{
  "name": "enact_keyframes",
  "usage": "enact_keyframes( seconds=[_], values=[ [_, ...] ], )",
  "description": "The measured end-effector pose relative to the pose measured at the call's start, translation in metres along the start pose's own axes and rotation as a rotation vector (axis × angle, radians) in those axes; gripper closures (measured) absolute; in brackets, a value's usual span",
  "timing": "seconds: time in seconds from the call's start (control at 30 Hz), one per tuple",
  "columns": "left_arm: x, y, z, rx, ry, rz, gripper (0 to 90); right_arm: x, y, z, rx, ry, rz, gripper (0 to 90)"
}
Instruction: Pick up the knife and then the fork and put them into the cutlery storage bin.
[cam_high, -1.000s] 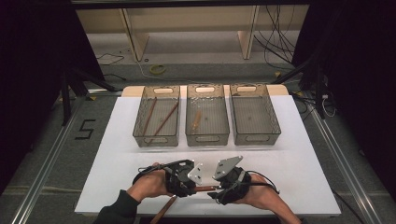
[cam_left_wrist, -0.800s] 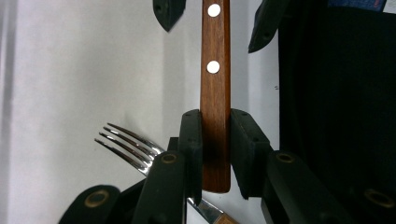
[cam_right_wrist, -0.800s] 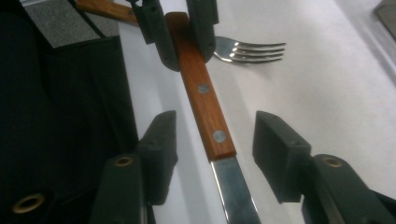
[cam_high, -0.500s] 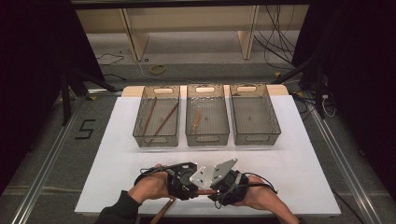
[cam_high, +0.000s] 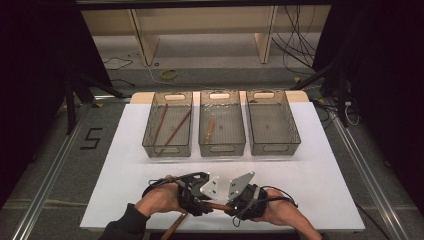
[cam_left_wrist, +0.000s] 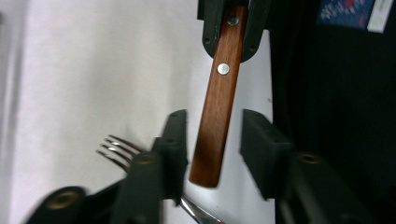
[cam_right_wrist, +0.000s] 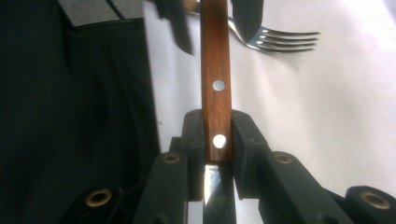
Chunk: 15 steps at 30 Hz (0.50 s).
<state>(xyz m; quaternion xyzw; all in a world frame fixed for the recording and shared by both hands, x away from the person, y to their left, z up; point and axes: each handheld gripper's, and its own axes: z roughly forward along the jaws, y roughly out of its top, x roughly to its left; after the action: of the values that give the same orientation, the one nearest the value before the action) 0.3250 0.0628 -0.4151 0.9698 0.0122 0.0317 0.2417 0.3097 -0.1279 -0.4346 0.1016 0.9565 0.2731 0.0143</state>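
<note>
Working at the near edge of the white table (cam_high: 320, 150), we have the right gripper (cam_right_wrist: 217, 135) clamped on a wooden-handled knife (cam_right_wrist: 216, 84), jaws tight against the handle at its blade end, one rivet between the pads and the steel blade running back under the camera. The left gripper (cam_left_wrist: 212, 140) faces it, jaws spread wide on either side of the handle's free end and touching neither side of it. A fork (cam_left_wrist: 116, 149) lies on the table just beside and partly under the left jaws, tines showing past them, its own wooden handle reaching off the near edge in the high view. Well apart, toward the far edge, stand three clear bins in a row: the left bin (cam_high: 168, 150) holds two long wooden-handled pieces, the middle bin (cam_high: 222, 148) one short piece, and the right bin (cam_high: 274, 147) sits beside them.
</note>
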Motion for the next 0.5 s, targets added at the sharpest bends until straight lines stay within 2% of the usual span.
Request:
enact_keyframes(
  seconds=[0.1, 0.23, 0.37, 0.5],
  values=[
    [0.005, -0.005, -0.005, -0.049, 0.028, -0.106, 45.9, -0.004, -0.003, -0.003, 0.001, -0.023, 0.023, 77.7],
    [0.011, -0.013, -0.007, -0.062, 0.075, -0.221, 36.6, -0.011, -0.008, -0.008, -0.002, -0.069, 0.055, 77.7],
    [0.016, -0.024, -0.008, -0.08, 0.109, -0.305, 31.7, -0.018, -0.013, -0.015, -0.016, -0.1, 0.084, 77.7],
    [0.017, -0.035, -0.009, -0.103, 0.143, -0.373, 27.4, -0.025, -0.016, -0.022, -0.037, -0.135, 0.111, 77.7]
  ],
)
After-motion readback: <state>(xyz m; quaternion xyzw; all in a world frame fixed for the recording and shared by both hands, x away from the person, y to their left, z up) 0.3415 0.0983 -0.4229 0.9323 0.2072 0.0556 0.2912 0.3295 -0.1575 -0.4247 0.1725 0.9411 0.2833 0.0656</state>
